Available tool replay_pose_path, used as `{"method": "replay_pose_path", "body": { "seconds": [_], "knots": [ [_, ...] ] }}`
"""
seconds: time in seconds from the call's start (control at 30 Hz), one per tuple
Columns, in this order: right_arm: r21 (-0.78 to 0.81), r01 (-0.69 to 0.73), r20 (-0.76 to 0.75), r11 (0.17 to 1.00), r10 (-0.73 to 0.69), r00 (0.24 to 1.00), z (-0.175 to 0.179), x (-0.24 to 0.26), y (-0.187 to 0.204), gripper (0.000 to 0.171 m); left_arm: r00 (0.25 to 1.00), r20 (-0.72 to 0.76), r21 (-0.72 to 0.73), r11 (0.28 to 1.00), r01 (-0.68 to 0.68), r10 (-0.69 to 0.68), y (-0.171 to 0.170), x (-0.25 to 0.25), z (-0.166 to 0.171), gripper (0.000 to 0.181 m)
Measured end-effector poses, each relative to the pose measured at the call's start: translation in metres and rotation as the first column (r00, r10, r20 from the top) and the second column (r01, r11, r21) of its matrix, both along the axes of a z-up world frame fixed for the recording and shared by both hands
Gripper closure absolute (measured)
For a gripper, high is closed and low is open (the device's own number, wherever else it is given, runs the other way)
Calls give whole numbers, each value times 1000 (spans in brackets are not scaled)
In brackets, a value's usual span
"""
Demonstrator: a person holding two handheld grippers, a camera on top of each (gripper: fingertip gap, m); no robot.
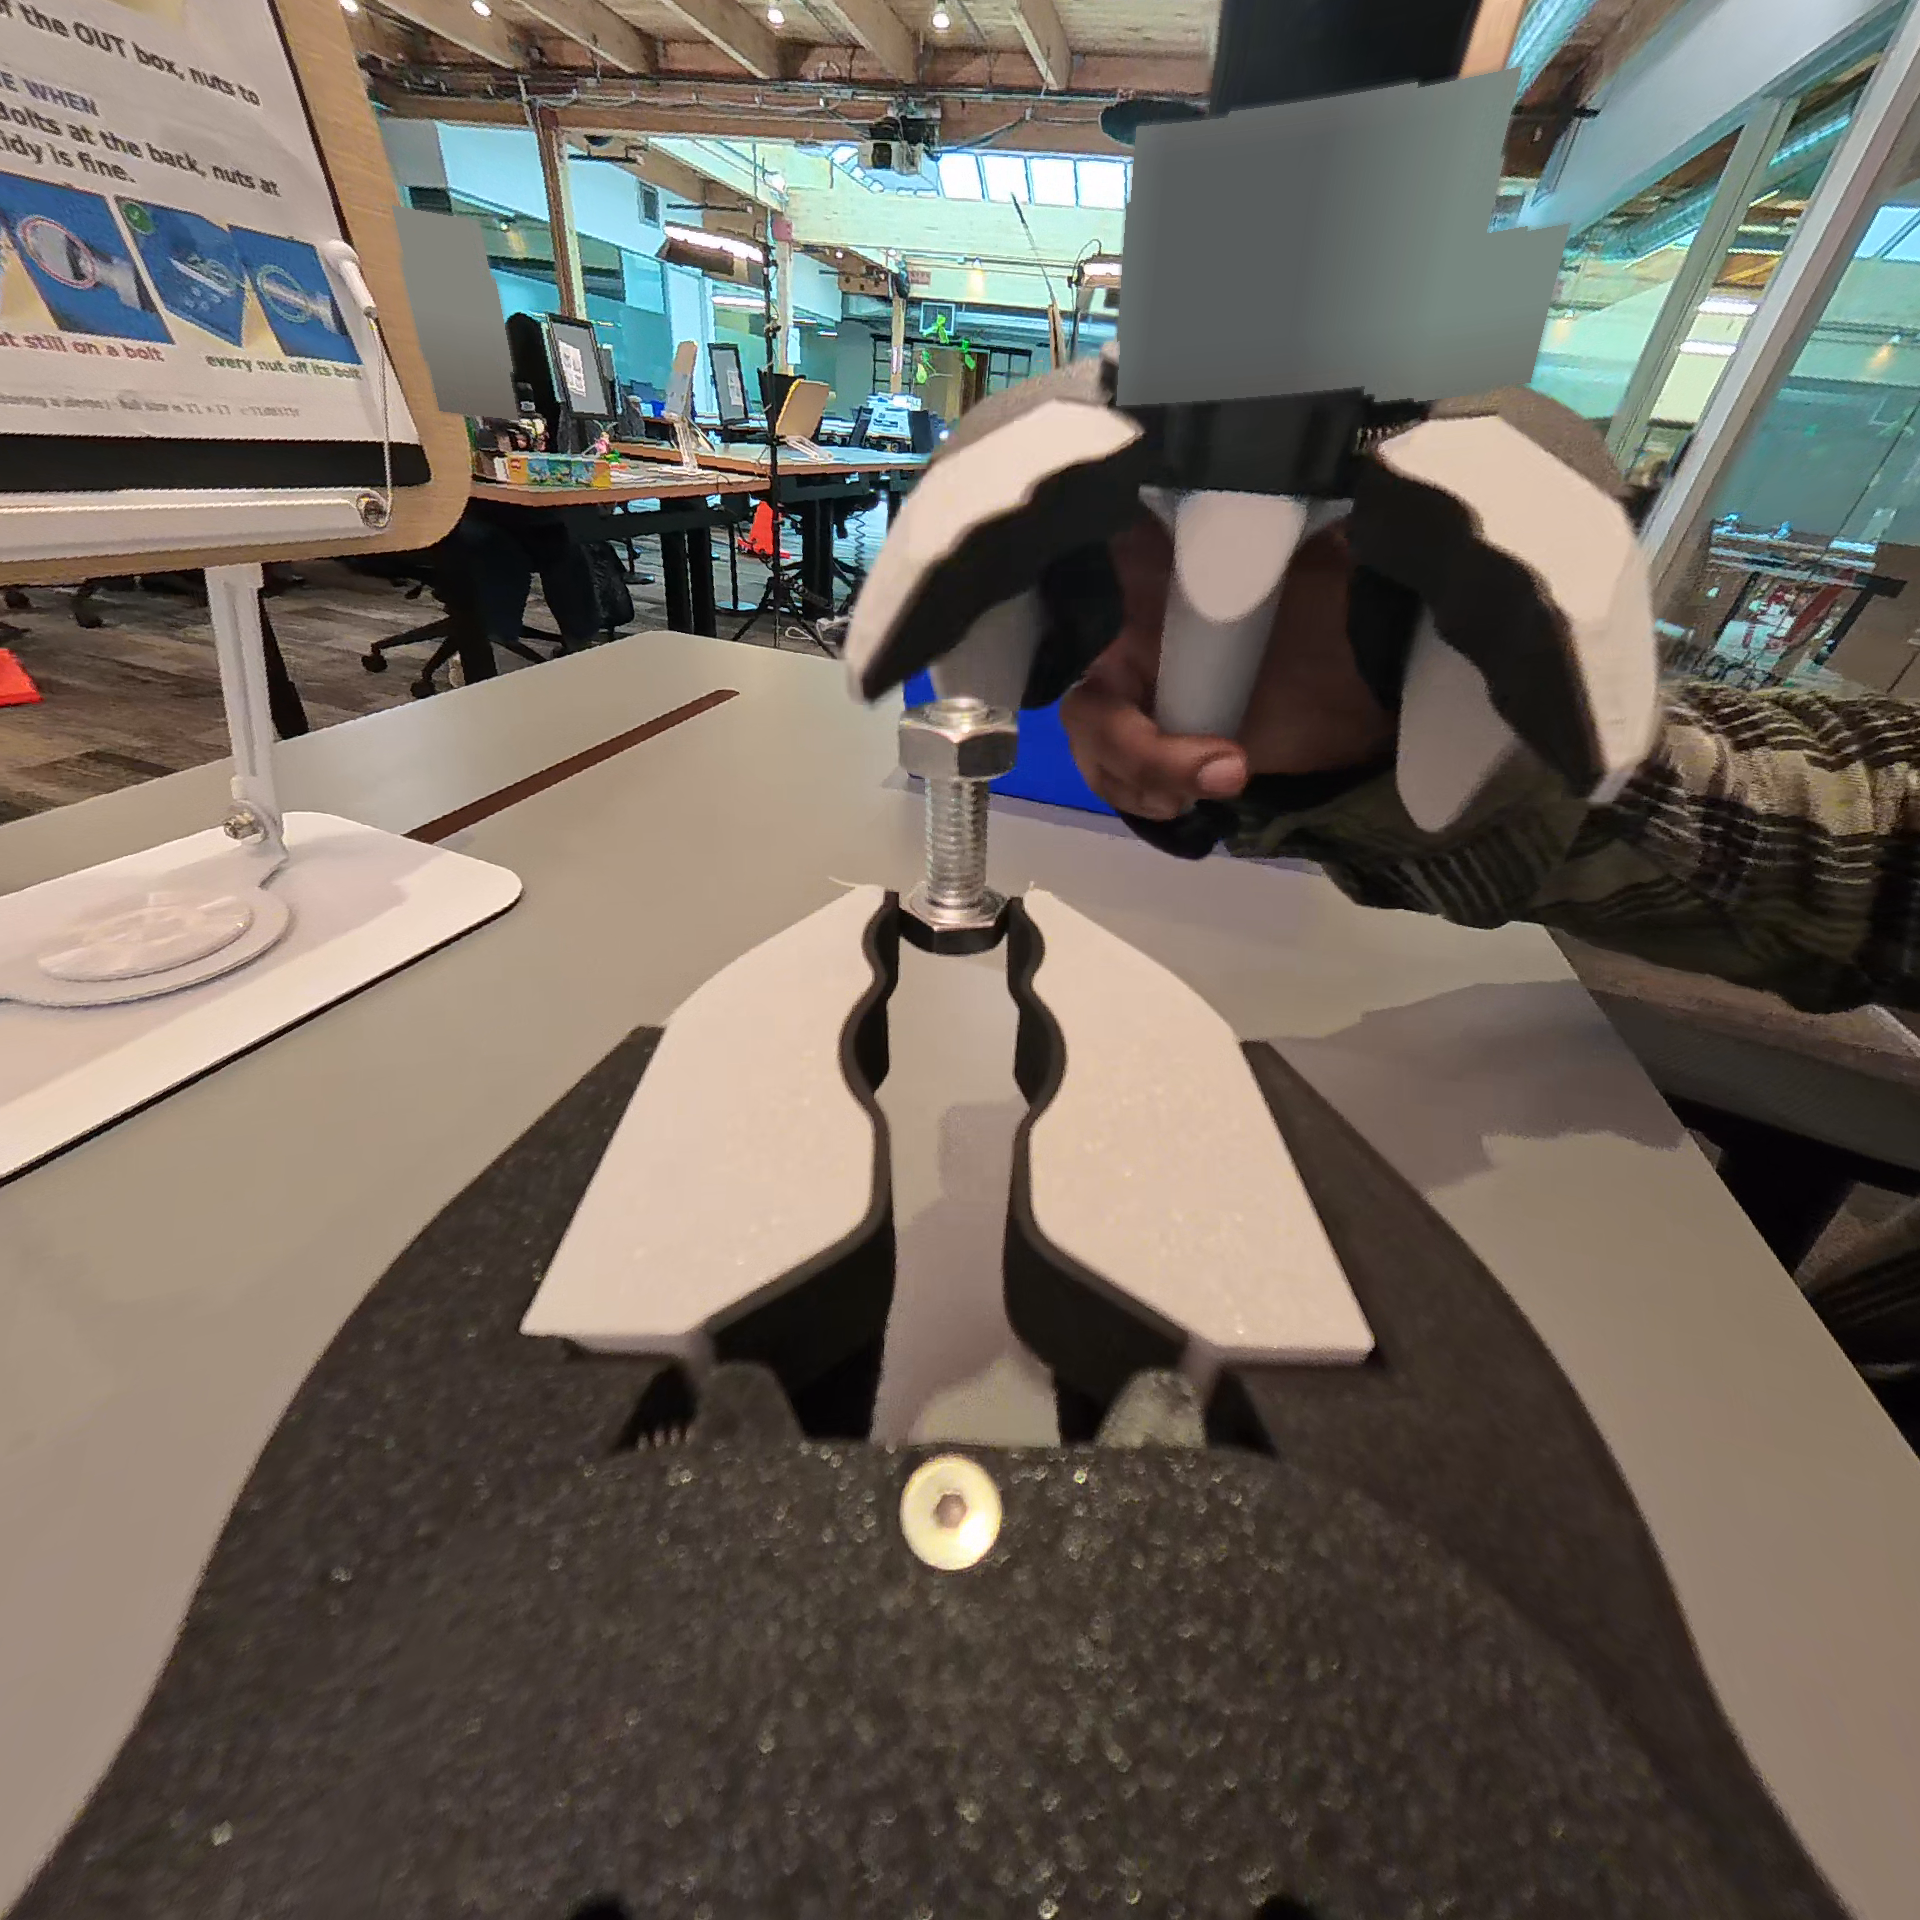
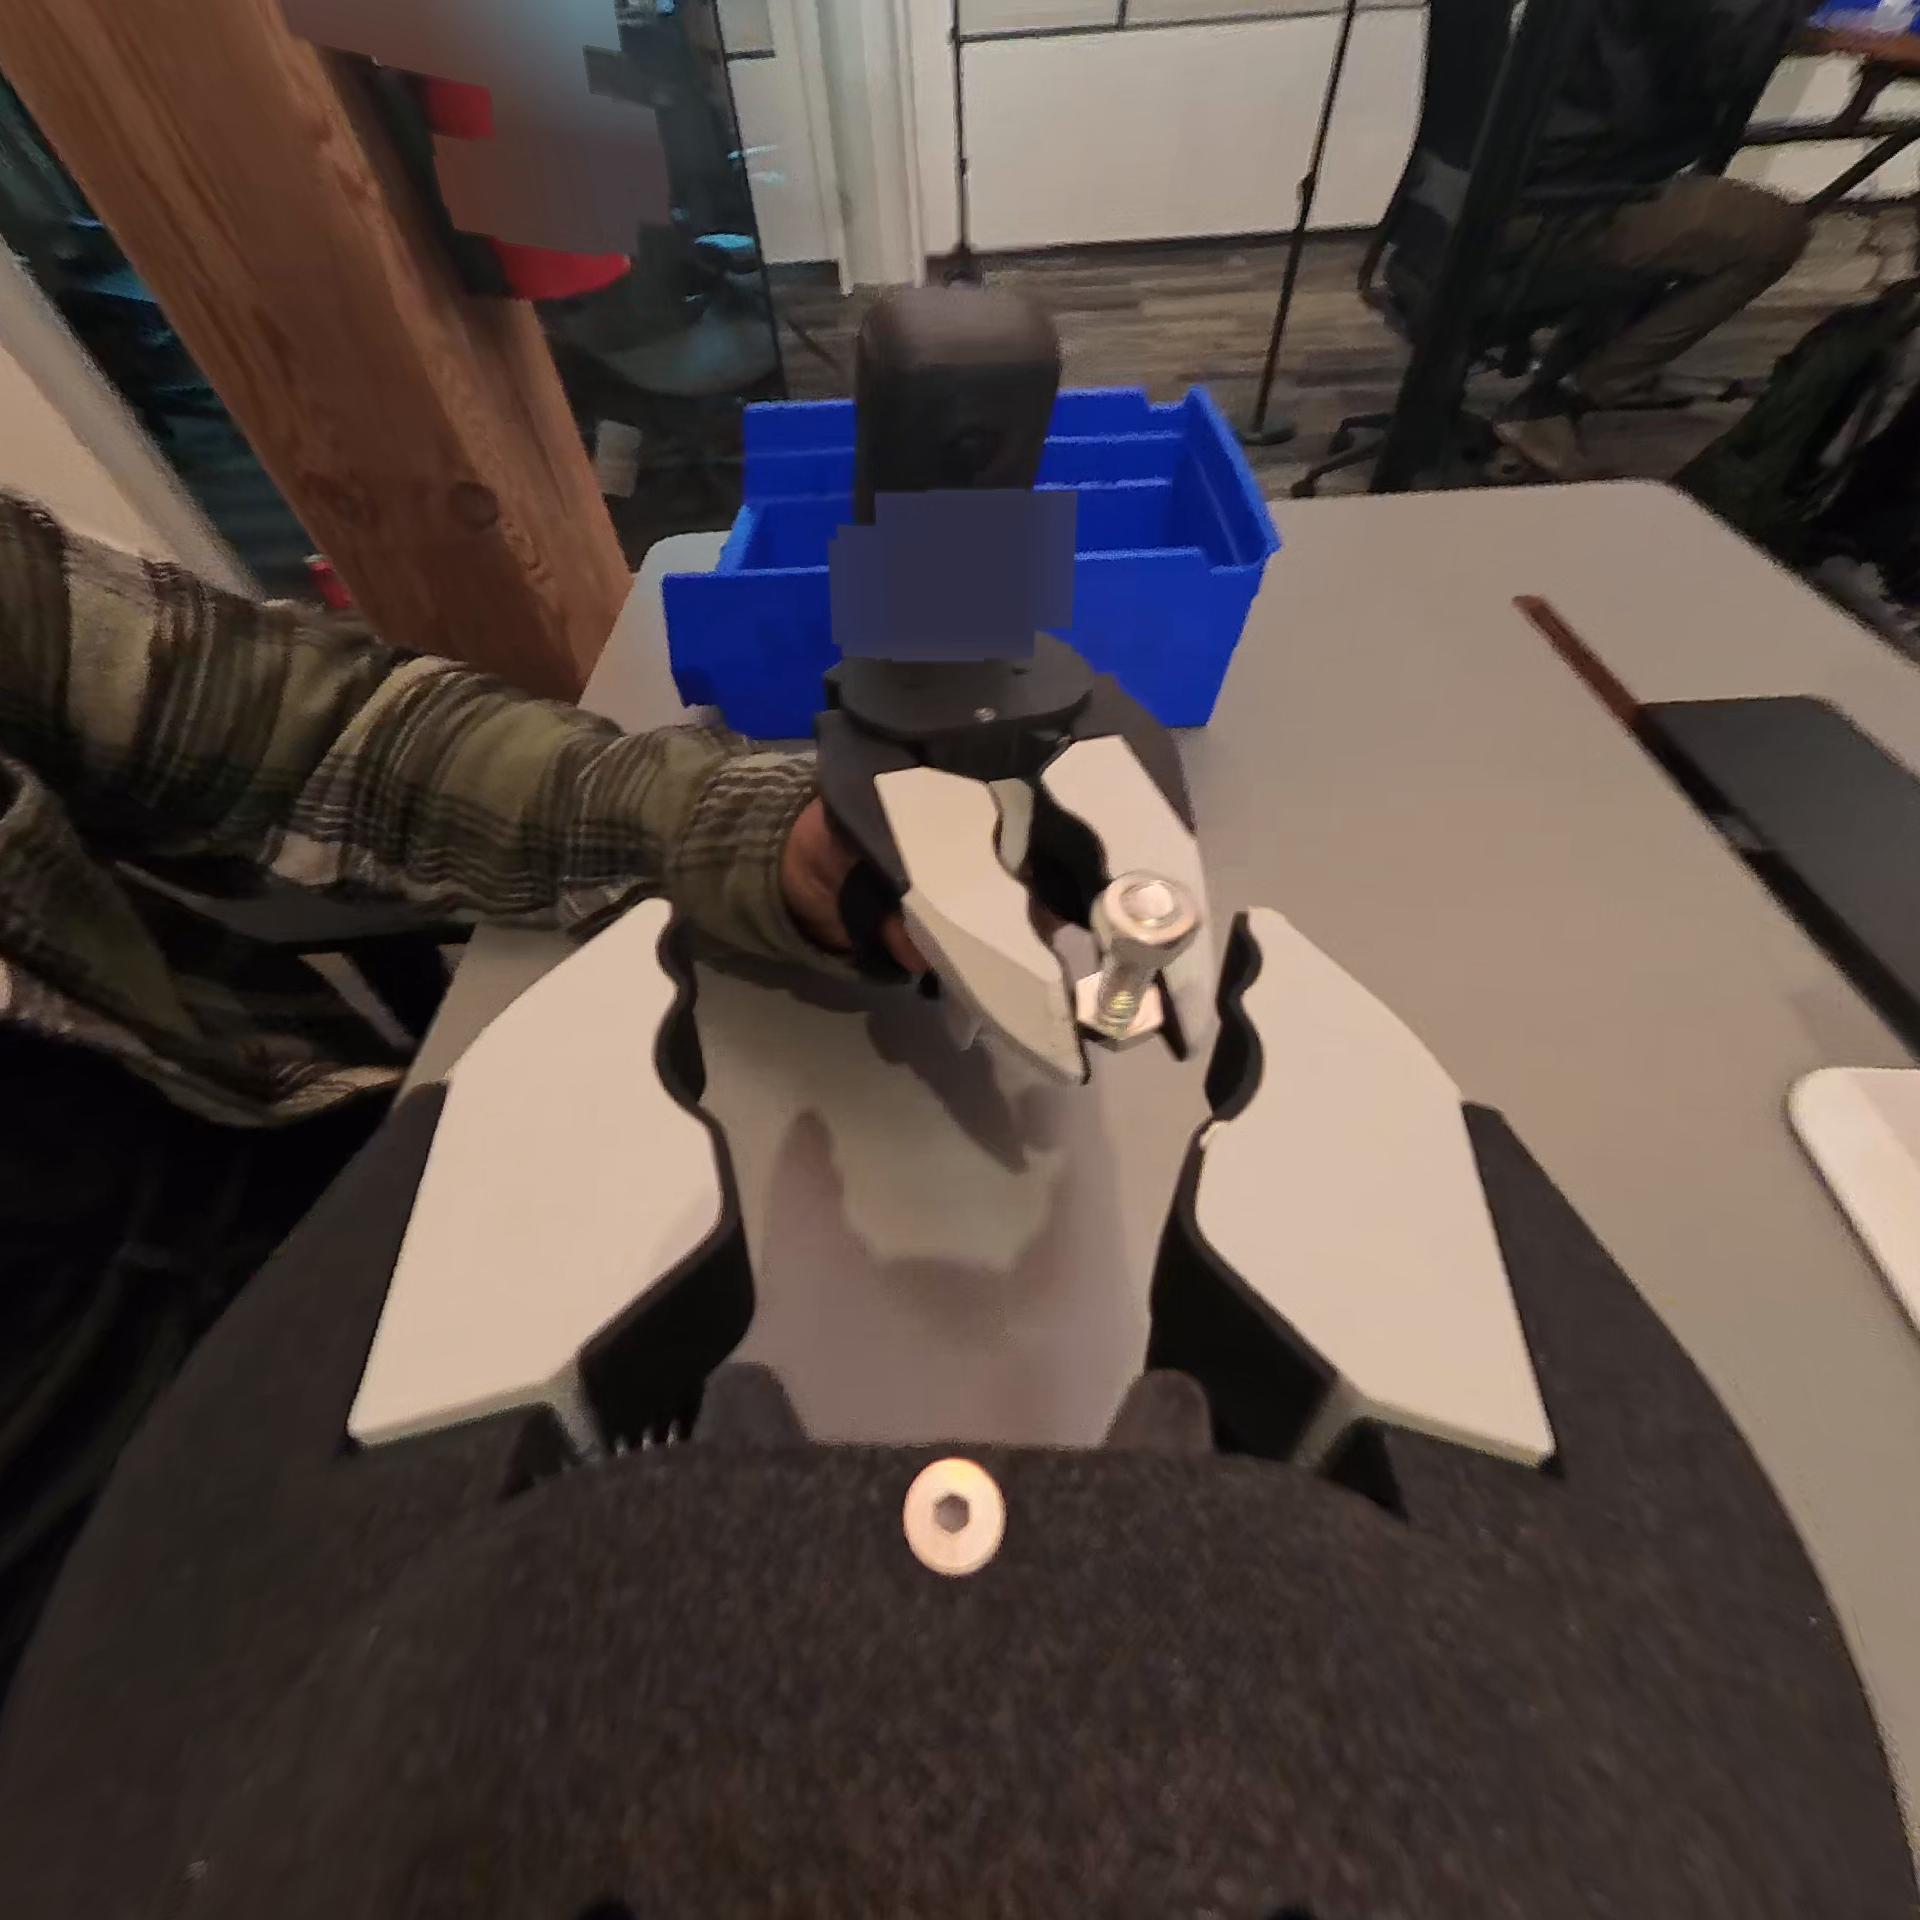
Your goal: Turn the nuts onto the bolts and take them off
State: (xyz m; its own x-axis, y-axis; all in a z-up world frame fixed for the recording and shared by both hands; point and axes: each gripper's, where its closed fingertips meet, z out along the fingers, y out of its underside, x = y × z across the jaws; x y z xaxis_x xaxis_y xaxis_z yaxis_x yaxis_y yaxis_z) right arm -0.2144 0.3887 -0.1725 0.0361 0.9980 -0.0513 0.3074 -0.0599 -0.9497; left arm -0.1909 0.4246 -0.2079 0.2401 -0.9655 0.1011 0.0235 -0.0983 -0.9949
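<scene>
Left gripper (image 1: 951, 914) pinches only the thin nut (image 1: 951, 932), the bolt (image 1: 954, 831) upright above mid-worktop (image 1: 520, 1091). Right gripper (image 2: 956, 935) is spread; an off-centre grab could lever the nut free.

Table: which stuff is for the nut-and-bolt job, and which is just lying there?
For the job: bolt, nut, left gripper, right gripper, blue bin.
Just there: sign stand, black mat, wooden post.
</scene>
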Motion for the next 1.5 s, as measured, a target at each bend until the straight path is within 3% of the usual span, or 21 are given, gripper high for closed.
{"method": "replay_pose_path", "body": {
  "seconds": [0.07, 0.13, 0.27, 0.4, 0.47, 0.67, 0.77, 0.83, 1.0, 1.1, 1.17, 1.33, 1.43, 1.5],
  "knots": [
    [-6, -31, 21, 999, 31, 999, -5, 0, -11, 73, 1000, -1, 3, 1000, -8, 8, 1, -1, 1, 162],
    [46, -42, 23, 998, 41, 999, -4, 5, -20, 83, 1000, 7, 0, 1000, -15, 15, 2, -4, 3, 162],
    [39, 28, -19, 999, -28, 999, 6, 4, -1, 76, 1000, 13, -4, 1000, -6, 6, 2, -3, 3, 162],
    [-10, -28, -14, 1000, 28, 1000, -1, -2, -10, 73, 1000, 2, 3, 1000, -5, 5, 0, -1, 2, 162],
    [28, -43, -39, 999, 44, 998, 5, 3, -19, 84, 1000, 11, 0, 1000, -14, 14, 2, -4, 4, 162],
    [-25, 11, -95, 1000, -14, 995, 8, 0, 0, 75, 1000, 12, -4, 1000, -3, 3, 0, -2, 3, 162],
    [-42, -30, -93, 999, 26, 995, 3, -2, -14, 72, 1000, 7, -3, 1000, -10, 10, 1, -3, 3, 162],
    [-5, -39, -94, 999, 39, 995, 6, 3, -23, 82, 1000, 12, -9, 1000, -21, 21, 3, -6, 3, 162],
    [-34, 12, -109, 999, -16, 994, 9, -1, 0, 75, 1000, 14, -11, 1000, -8, 9, 2, -3, 3, 162],
    [-47, -19, -66, 999, 16, 998, 0, -6, -9, 70, 1000, 6, -8, 1000, -13, 13, 1, -3, 3, 162],
    [2, -30, -71, 1000, 30, 997, 3, -1, -17, 82, 1000, 14, -9, 1000, -21, 22, 3, -6, 4, 162],
    [-11, 45, -92, 999, -46, 995, 7, -2, 5, 73, 1000, 16, -15, 1000, -16, 17, 3, -5, 4, 162],
    [-48, -9, -75, 999, 5, 997, 0, -6, -7, 73, 1000, 13, -14, 1000, -21, 21, 3, -5, 4, 162],
    [-3, -21, -79, 1000, 20, 997, 4, -1, -17, 82, 999, 18, -17, 999, -30, 31, 5, -8, 5, 162]
  ]
}}
